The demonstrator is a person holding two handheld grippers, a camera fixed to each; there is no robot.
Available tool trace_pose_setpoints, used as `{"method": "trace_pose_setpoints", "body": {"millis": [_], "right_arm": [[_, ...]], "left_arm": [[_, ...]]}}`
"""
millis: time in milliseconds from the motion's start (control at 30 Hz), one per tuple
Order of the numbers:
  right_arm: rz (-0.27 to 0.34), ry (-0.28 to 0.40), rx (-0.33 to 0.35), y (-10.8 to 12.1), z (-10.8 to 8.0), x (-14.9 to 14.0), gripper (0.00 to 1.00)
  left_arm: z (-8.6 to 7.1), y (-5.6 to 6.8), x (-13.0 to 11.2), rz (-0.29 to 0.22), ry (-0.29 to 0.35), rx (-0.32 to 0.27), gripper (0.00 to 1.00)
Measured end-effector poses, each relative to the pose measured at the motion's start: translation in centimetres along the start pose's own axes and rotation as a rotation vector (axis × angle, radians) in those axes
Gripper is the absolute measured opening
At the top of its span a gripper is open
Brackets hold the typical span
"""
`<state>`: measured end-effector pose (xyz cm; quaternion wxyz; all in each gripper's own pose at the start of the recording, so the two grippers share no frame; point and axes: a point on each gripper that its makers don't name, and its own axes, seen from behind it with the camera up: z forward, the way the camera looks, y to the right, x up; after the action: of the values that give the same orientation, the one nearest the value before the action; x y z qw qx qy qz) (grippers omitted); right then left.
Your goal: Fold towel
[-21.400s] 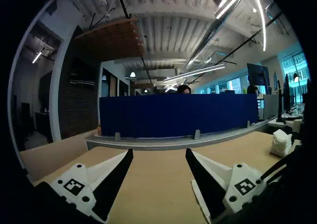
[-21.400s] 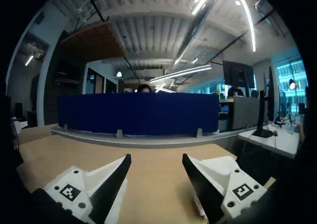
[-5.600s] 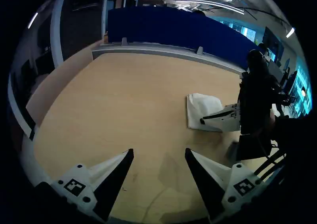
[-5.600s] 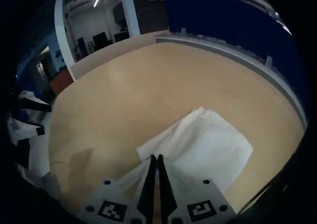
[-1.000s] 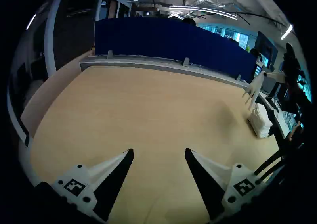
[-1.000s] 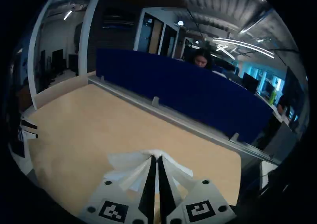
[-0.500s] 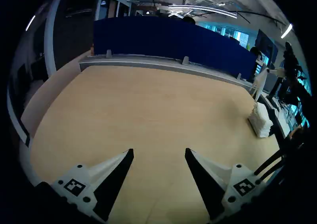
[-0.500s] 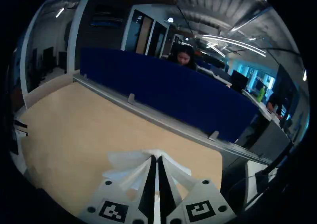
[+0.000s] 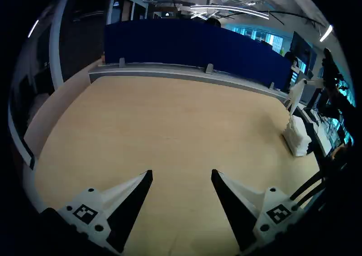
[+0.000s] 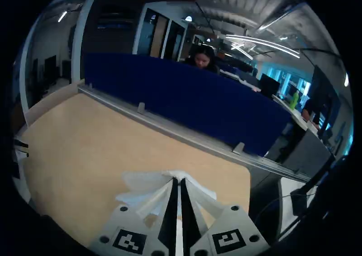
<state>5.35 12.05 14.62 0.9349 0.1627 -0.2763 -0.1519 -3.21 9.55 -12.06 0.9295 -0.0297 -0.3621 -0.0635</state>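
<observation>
One white cloth towel (image 10: 135,180) is dangling in the clamped right gripper (image 10: 179,183) — left gripper (image 9: 181,179) is gaping. Likely lowering onto the white folded pile (image 9: 297,138) next.

Pale wooden table (image 9: 158,120), blue divider (image 9: 190,43) (person (image 10: 202,56) behind), ceiling lights (image 9: 226,7)

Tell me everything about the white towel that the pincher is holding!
The towel is white and looks like soft cloth. The right gripper is shut on it, pinching a bunched bit, so loose folds fan out on both sides of the fingers. It is crumpled, not laid flat. In the left gripper view it hangs at the far right end of the wooden table, just above a pile of white towels.
</observation>
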Motion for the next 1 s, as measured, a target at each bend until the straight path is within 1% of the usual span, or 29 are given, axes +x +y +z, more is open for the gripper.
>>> {"method": "trace_pose_setpoints", "body": {"millis": [300, 400, 500, 600, 733, 833, 1000], "right_arm": [[0.022, -0.017, -0.024, 1.0, -2.0, -2.4, 0.04], [0.038, -0.022, -0.034, 1.5, -3.0, -3.6, 0.04], [0.053, -0.042, -0.046, 1.9, -4.0, -5.5, 0.04], [0.071, -0.075, -0.063, 2.5, -4.9, -8.3, 0.04], [0.113, -0.124, -0.081, 2.9, -5.7, -12.5, 0.04], [0.146, -0.158, -0.094, 3.0, -6.1, -15.5, 0.04], [0.194, -0.208, -0.116, 3.0, -6.3, -19.6, 0.04]], "left_arm": [[-0.2, 0.7, 0.0, 0.010, -0.002, -0.007, 0.96], [-0.2, 1.1, 0.1, 0.017, -0.002, -0.012, 0.96], [-0.3, 1.5, 0.0, 0.023, -0.004, -0.017, 0.96], [-0.4, 1.8, -0.1, 0.029, -0.005, -0.023, 0.96], [-0.5, 2.0, -0.4, 0.036, -0.010, -0.025, 0.96], [-0.6, 2.1, -0.6, 0.038, -0.016, -0.025, 0.96], [-0.7, 2.2, -0.8, 0.047, -0.021, -0.027, 0.97]]}}
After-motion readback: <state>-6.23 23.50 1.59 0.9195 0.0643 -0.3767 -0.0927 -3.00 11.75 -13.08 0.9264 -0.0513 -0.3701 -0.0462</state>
